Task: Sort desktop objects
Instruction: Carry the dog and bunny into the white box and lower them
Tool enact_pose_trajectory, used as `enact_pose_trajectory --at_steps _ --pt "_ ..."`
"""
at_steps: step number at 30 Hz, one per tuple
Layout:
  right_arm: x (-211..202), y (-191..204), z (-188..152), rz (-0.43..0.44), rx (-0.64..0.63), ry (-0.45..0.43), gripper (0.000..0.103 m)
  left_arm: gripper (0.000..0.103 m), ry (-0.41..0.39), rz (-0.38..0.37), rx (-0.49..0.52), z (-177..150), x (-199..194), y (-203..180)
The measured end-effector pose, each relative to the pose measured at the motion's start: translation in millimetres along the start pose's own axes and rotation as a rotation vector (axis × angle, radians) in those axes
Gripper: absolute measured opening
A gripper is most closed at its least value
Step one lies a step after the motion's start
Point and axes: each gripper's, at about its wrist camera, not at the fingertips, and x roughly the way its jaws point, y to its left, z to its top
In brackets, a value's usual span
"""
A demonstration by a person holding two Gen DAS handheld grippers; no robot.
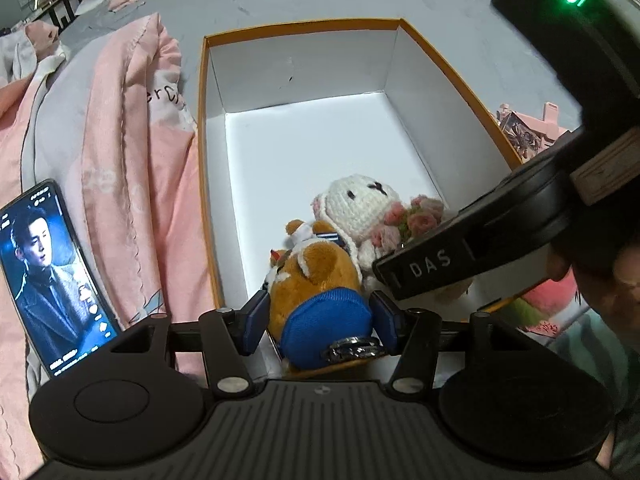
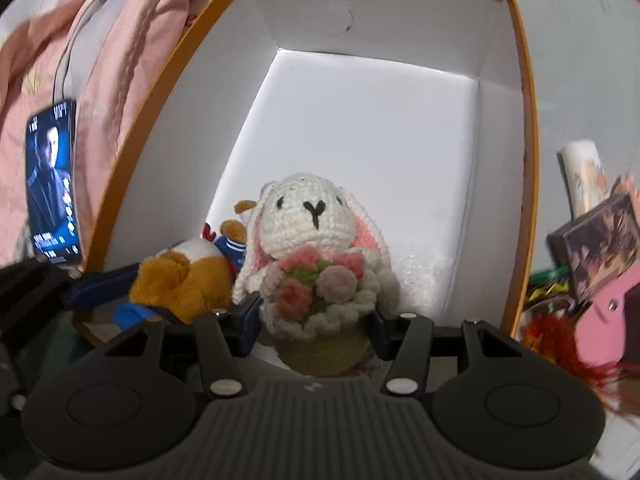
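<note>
An open box (image 1: 206,128) with orange rim and white inside lies on the bed. My left gripper (image 1: 320,320) is shut on a brown plush toy (image 1: 316,280) with a blue pouch and key ring, held over the box's near end. My right gripper (image 2: 316,320) is shut on a white crocheted rabbit (image 2: 308,212) holding a pink flower bouquet, also at the box's near end (image 2: 524,160). The rabbit (image 1: 360,204) sits right beside the brown plush (image 2: 188,280), touching it. The right gripper's body (image 1: 460,252) crosses the left wrist view at right.
A phone (image 1: 48,272) with a lit screen lies on the pink quilt (image 1: 128,160) left of the box; it also shows in the right wrist view (image 2: 52,184). Right of the box lie a pink item (image 2: 612,312), a picture card (image 2: 600,248), a white roll (image 2: 584,176) and red feathery bits (image 2: 552,340).
</note>
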Motion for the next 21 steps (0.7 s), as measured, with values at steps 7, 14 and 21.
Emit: enact_pose_trajectory --at_steps 7,14,21 --pt "13.5 -11.2 6.8 0.071 0.102 0.063 0.056 0.056 0.022 0.028 0.018 10.0 7.7 -3.9" --pt "9.7 -10.4 13.1 0.063 0.11 0.06 0.058 0.056 0.058 0.131 0.094 21.8 28.9 -23.1" --pt "6.0 -9.4 15.6 0.078 0.099 0.061 0.062 0.06 0.06 0.069 0.073 17.1 18.7 -12.4"
